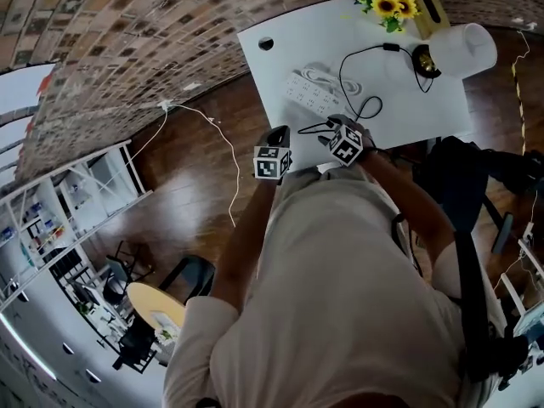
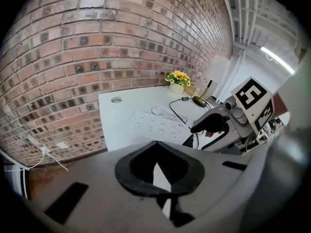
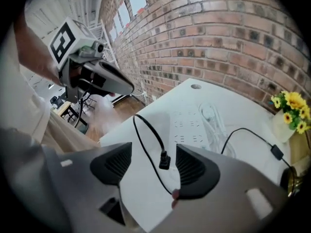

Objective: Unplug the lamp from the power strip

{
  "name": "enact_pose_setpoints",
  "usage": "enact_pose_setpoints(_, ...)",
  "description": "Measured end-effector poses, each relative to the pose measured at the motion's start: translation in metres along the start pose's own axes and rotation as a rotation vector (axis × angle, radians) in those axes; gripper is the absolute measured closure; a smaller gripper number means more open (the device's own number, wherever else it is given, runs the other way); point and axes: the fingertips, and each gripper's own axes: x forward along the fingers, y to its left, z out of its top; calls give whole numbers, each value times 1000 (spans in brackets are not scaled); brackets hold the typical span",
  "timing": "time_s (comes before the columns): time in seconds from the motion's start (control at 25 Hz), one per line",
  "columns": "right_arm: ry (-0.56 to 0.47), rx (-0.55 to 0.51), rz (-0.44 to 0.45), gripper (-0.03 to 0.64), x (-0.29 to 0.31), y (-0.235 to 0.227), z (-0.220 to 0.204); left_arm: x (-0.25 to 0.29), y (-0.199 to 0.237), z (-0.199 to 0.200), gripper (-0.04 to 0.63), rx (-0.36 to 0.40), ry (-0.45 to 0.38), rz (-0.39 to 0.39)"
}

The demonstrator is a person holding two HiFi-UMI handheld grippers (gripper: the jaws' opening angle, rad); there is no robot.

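Observation:
The white power strip (image 1: 313, 92) lies on the white table (image 1: 425, 113) with its own white cable coiled beside it. The lamp's white shade (image 1: 466, 49) and brass base (image 1: 424, 61) sit at the back right. Its black cord (image 1: 355, 82) loops forward to a black plug (image 3: 165, 160), which is out of the strip (image 3: 190, 128). The plug sits between the pads of my right gripper (image 3: 154, 162); the jaws stand wide and neither pad touches it. My left gripper (image 2: 163, 178) is shut and empty, held off the table's near left edge (image 1: 277, 138).
A vase of sunflowers (image 1: 389, 3) and a tan box (image 1: 429, 8) stand at the table's back edge by the brick wall. A cable hole (image 1: 266, 43) marks the far left corner. Wooden floor with a thin white wire (image 1: 223, 147) lies left of the table.

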Motion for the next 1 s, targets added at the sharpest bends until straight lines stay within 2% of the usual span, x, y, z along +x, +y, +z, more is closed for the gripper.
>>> enact_pose_setpoints(0.2, -125, 39, -16, 327, -33, -20, 8, -14, -8, 1, 592, -95, -54, 57)
enact_pose_setpoints(0.48, -273, 73, -27, 380, -84, -51, 7, -33, -20, 19, 592, -233, -171, 72)
enact_pose_setpoints(0.64, -362, 158, -81, 413, -119, -76, 9, -45, -22, 36, 592, -269, -242, 52)
enact_pose_setpoints(0.8, -460, 195, -149, 431, -159, -86, 28, -67, -17, 56, 592, -300, -336, 24)
enact_pose_setpoints(1.0, -531, 250, -230, 462, -187, -67, 40, -106, -12, 59, 592, -280, -391, -13)
